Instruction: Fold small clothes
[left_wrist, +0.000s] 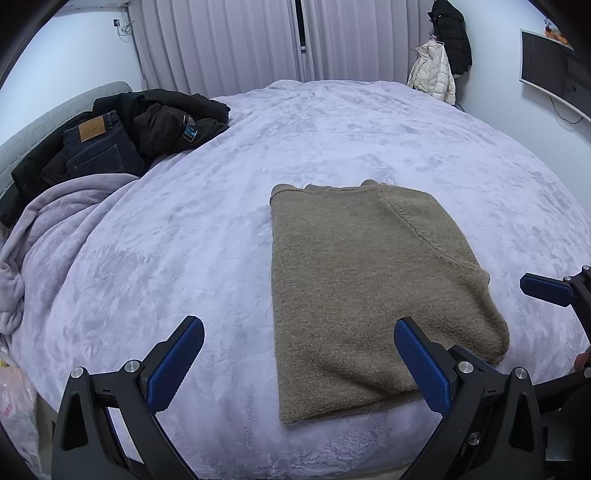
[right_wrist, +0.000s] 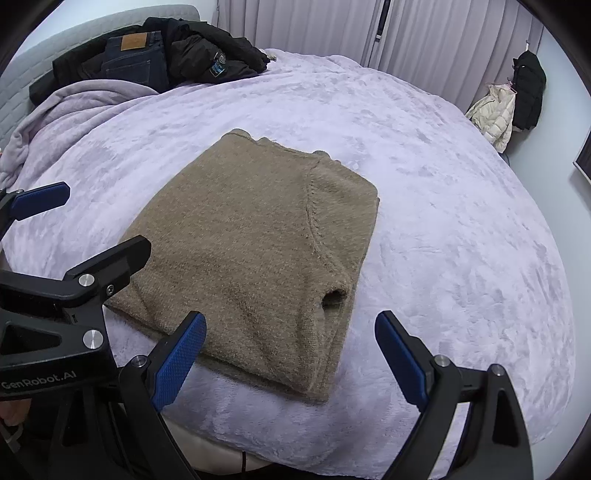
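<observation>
on the lavender bed a tan sweater lies partly folded, left gripper and right gripper both wide open, empty, hovering near its hem; best pinch both near corners together, fold evenly.

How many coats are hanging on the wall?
2: a black coat hangs highest by the curtains, and a cream coat hangs just below and left of it. More may be hidden behind them.

light: dim, flat, cool indoor
source: cannot tell
shadows: soft, faint under sweater
glare: small glints on screws
focus: sharp centre
edges: strong fisheye bend, black corner vignette, both views
</observation>
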